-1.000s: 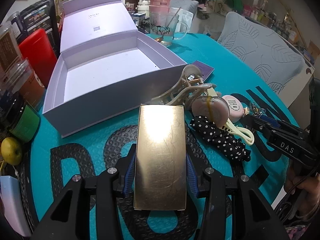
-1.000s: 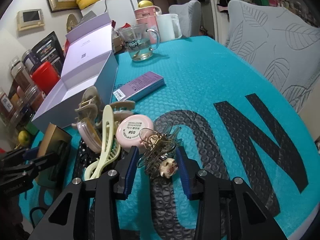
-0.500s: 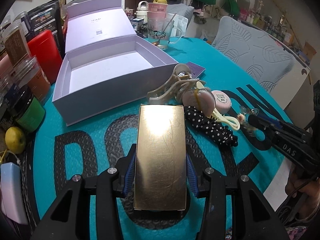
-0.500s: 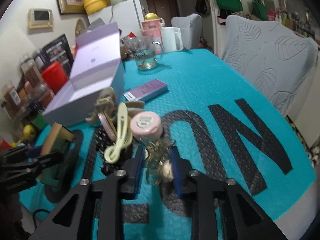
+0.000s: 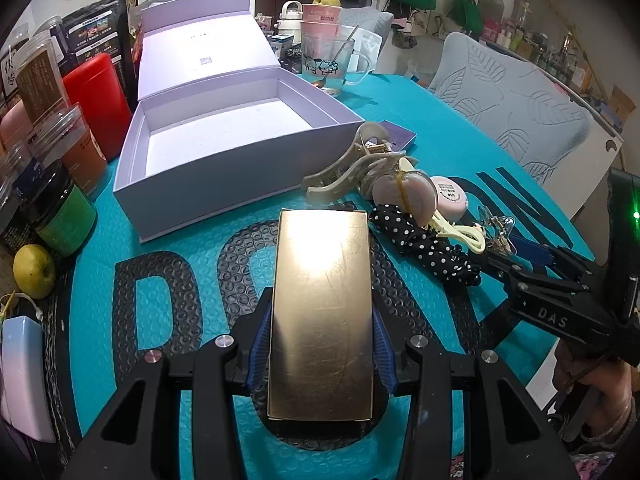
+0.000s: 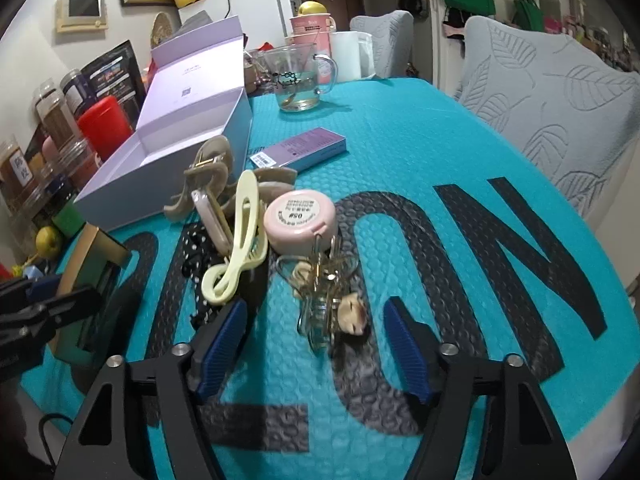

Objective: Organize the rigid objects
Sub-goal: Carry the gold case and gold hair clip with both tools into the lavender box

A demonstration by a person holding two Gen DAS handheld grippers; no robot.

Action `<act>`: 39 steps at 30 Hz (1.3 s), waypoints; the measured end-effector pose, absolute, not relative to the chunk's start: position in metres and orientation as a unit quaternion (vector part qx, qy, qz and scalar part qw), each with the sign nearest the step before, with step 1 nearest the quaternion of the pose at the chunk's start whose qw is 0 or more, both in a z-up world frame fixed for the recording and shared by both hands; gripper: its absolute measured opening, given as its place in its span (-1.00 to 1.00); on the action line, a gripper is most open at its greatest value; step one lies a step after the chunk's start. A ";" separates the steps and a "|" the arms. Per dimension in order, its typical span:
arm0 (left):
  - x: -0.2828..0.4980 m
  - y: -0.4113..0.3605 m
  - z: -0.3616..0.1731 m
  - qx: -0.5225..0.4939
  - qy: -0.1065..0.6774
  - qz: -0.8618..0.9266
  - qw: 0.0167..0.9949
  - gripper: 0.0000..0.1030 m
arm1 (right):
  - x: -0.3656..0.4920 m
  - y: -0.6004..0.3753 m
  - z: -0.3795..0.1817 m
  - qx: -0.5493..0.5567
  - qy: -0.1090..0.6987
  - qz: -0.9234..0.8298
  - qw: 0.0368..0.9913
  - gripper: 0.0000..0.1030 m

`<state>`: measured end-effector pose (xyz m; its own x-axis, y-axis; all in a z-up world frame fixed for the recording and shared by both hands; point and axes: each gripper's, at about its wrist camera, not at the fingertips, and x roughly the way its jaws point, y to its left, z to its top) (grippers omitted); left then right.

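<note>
Gripping a flat, scratched gold rectangular case [image 5: 322, 316], left gripper [image 5: 320, 344] is clamped on its long edges above the bubble-textured teal mat [image 6: 420, 144]. Open lilac cardboard box [image 5: 224, 148] sits behind it. Right gripper [image 6: 316, 344] jaws opening, pads clear of the wire clip with small doll face [image 6: 332, 300] lying between them, pink round compact [image 6: 300, 216] just beyond.
</note>
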<state>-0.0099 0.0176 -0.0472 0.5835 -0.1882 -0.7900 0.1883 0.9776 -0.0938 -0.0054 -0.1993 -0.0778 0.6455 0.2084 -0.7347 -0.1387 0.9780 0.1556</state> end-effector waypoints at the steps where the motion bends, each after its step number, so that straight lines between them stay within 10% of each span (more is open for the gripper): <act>1: -0.009 0.017 -0.047 0.000 0.445 -0.105 0.890 -0.15 | -0.003 -0.200 -0.079 0.044 0.411 0.095 0.905 0.20; 7: 0.001 0.015 -0.051 0.000 0.451 -0.103 0.887 -0.15 | 0.007 -0.199 -0.079 0.025 0.411 0.085 0.907 -0.28; 39: 0.006 0.022 -0.005 0.011 0.403 -0.085 0.911 -0.15 | 0.003 -0.172 -0.004 0.012 0.368 0.176 0.913 -0.28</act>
<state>0.0056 0.0222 -0.0054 0.6605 -0.1458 -0.7366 0.1630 0.9854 -0.0488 0.0027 -0.1724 -0.0042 0.6667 0.3297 -0.6684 -0.3125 0.9379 0.1508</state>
